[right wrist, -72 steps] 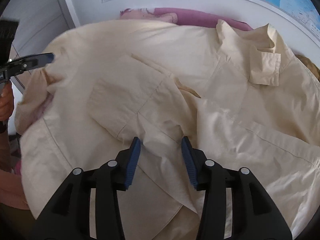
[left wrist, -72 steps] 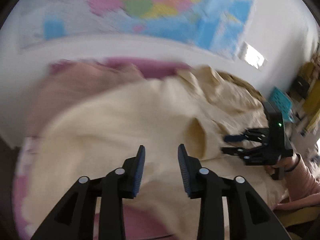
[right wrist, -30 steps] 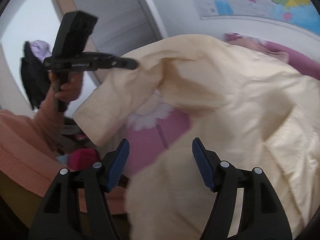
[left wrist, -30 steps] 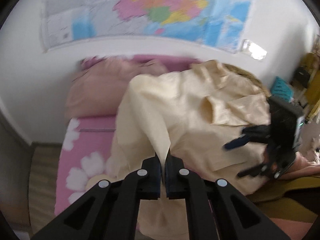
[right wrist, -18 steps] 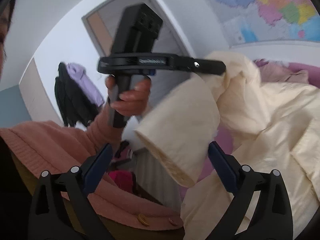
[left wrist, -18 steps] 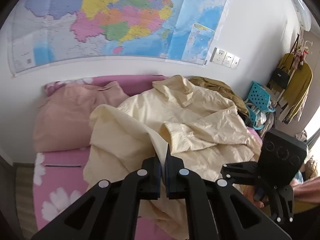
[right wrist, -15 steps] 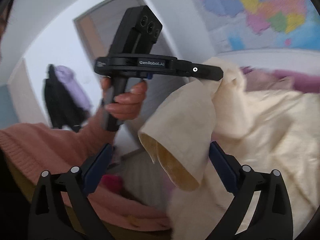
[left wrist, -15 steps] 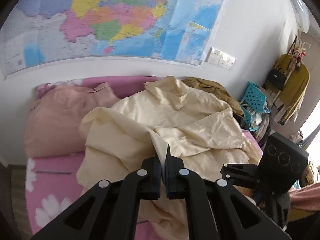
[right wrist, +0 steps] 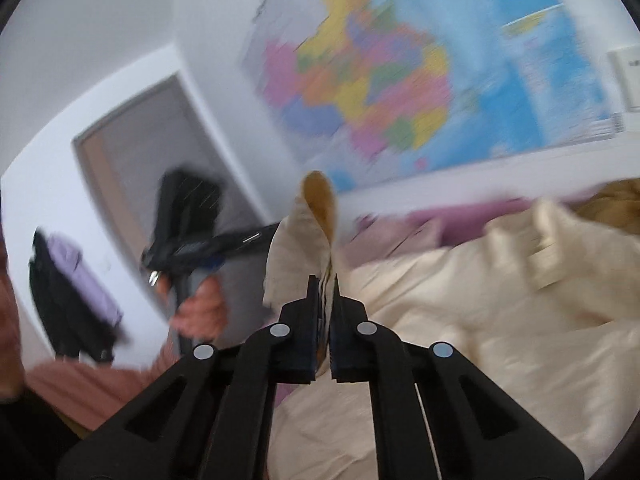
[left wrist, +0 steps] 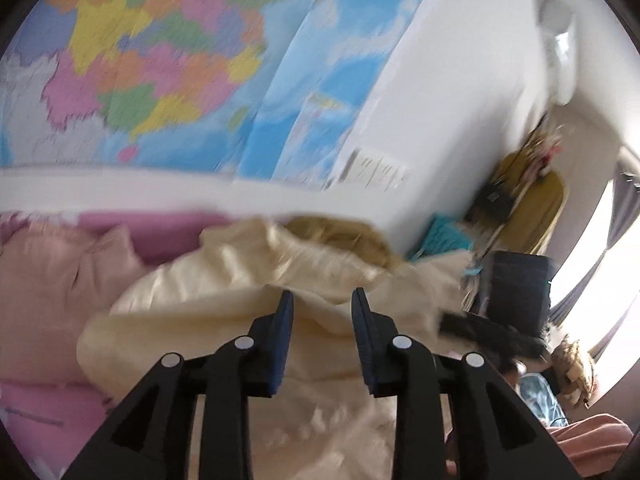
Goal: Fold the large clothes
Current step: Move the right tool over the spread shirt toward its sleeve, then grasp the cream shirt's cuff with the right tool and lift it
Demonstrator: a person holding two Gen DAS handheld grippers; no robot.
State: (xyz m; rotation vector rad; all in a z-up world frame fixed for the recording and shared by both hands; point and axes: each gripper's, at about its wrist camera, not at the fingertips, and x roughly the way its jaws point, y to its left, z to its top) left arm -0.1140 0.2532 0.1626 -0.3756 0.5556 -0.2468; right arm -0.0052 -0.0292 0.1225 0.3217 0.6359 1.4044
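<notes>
Two grippers: both mine, one in each hand, over the bed.
Right gripper (right wrist: pixel 327 292): clenched on a fold of the cream shirt (right wrist: pixel 472 320); the pinched cloth stands up from the jaws, its cuff-like end open at the top.
Left gripper (left wrist: pixel 322 320): jaws opening, pads apart, no cloth between them; the shirt (left wrist: pixel 240 312) lies below and beyond the blue pads.
Left hand (right wrist: pixel 200 312): seen from the right wrist camera, wrapped round the black handle of the left gripper, blurred.
Shirt: spread in a crumpled heap across the pink bedsheet (left wrist: pixel 40 404), collar end toward the wall.
Pink garment (left wrist: pixel 56 276): beside the shirt, at its left in the left wrist view, touching its edge.
Tan garment (left wrist: pixel 340 236): bunched behind the shirt near the wall.
Map (left wrist: pixel 192 68): large, coloured, on the white wall above the bed.
Far corner: teal basket (left wrist: pixel 444 236) and mustard clothes on hangers (left wrist: pixel 536 204), all blurred.
</notes>
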